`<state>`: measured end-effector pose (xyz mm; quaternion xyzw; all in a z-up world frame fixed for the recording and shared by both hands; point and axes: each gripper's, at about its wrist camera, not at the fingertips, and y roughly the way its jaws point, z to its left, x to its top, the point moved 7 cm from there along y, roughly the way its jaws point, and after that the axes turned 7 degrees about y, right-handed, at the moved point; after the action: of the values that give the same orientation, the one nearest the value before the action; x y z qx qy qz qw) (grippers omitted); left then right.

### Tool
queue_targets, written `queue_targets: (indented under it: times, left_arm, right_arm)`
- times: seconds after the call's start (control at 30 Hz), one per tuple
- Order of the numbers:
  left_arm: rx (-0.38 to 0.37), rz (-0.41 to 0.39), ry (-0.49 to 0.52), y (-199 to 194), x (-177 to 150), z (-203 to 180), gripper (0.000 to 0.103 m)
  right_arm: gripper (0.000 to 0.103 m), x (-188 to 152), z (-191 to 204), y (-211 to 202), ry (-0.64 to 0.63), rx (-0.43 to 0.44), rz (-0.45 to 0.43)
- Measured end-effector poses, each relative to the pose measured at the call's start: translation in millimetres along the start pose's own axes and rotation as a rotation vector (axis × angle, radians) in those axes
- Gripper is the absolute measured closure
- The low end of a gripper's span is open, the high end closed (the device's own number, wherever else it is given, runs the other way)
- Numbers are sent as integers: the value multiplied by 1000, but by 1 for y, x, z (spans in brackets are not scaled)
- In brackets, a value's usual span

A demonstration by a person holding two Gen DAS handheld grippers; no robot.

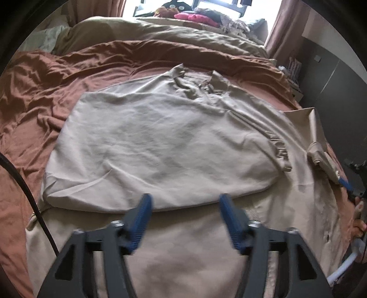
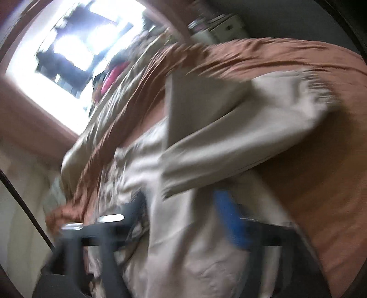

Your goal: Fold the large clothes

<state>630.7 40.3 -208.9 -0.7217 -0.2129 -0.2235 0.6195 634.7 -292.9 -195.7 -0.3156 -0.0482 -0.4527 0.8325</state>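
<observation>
Up close, the left gripper [image 1: 184, 202] hangs with its blue jaws spread and nothing between them, just over the folded edge of the beige garment [image 1: 160, 142]. The right gripper [image 2: 183, 206] is blurred, jaws apart over the same cloth, pinching nothing. The garment lies spread on the rust-brown bedsheet [image 1: 34, 96]. Beyond, a tan duvet [image 1: 160, 34], then a bright window [image 1: 218, 5].

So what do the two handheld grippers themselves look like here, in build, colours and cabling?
The left gripper has a black angular frame with triangular cut-outs, silver screw heads and two blue ribbed finger pads. A black cable runs beside it. The right gripper, badly blurred, shows the same black frame, silver fasteners and a blue pad. No sleeve is visible.
</observation>
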Motion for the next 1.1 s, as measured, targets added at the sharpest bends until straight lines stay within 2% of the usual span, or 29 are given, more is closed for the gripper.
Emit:
queue_targets:
  times: [0.03,0.13,0.3,0.37,0.43,0.5,0.53,0.7,0.83,1.1]
  left_arm:
    - [0,-10,8,-2,1,-3,26]
    - [6,-13,27,-1,1,-8,26]
    - [18,-8,17,5,2,-1,26]
    - [24,3,12,10,1,3,26]
    - [18,6,-2,12,1,8,26]
    - [26,10,-2,13,0,12,26]
    - [32,11,-1,13,-1,13,26]
    - [30,9,-26,10,-1,21,26]
    - [27,-1,-34,3,0,22,26]
    - [19,-28,-68,-14,3,30,26]
  right_arm:
    - [22,6,-9,-5,26,-2,-24]
    - [22,28,-40,-7,122,-1,-57]
    - [24,58,-86,15,255,-61,-86]
    - [43,74,-98,31,293,-61,-93]
    - [100,87,-102,43,288,-32,-88]
    - [103,92,-96,42,243,-65,-93]
    - [103,95,-83,34,203,-64,-127]
    - [103,93,6,5,-3,54,-210]
    - [103,71,69,-1,-127,146,-177]
    - [103,27,143,13,-302,243,-90]
